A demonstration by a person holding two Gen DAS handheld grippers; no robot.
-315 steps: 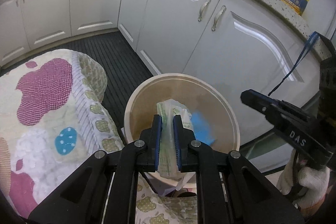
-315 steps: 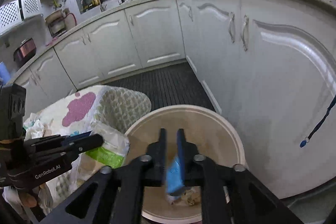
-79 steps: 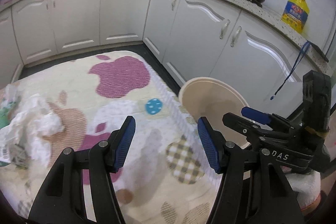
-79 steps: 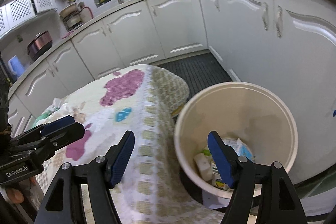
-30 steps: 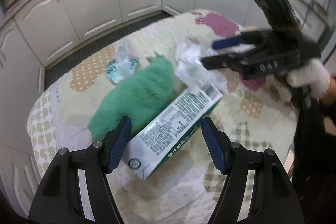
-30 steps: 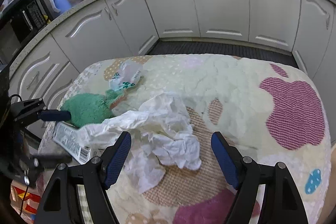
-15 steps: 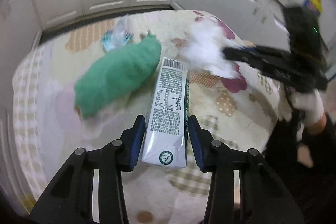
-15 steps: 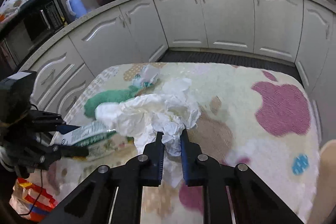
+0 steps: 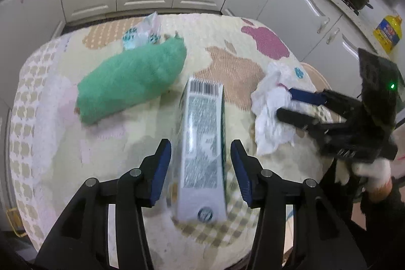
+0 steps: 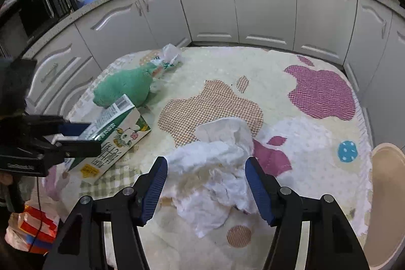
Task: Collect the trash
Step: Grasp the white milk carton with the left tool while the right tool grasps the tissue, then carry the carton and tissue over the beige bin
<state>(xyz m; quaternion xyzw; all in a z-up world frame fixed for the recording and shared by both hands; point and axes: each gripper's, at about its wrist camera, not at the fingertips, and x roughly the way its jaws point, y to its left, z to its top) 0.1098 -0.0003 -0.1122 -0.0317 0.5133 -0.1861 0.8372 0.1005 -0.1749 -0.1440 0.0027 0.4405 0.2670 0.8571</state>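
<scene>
A green-and-white milk carton (image 9: 202,123) (image 10: 119,133) lies flat on the patterned tablecloth (image 9: 227,42). My left gripper (image 9: 200,146) (image 10: 93,137) straddles its near end; its jaws are opening, with a gap on each side of the carton. A crumpled white paper (image 10: 217,156) (image 9: 270,115) rests on the cloth further right. My right gripper (image 10: 205,163) (image 9: 284,104) is around it with its jaws opening wide, and the pads stand clear of the paper. A beige bin (image 10: 387,194) stands beside the table's right end.
A green fuzzy cloth (image 9: 131,77) (image 10: 124,85) lies beyond the carton, with a crumpled plastic wrapper (image 9: 143,33) (image 10: 168,56) behind it. White kitchen cabinets (image 10: 265,6) ring the table. A bag with red packaging (image 10: 33,229) sits on the floor at left.
The right gripper was shut on the paper half a second ago; now its jaws are wide and the paper lies between them, nearer the bin. The left jaws have spread off the carton.
</scene>
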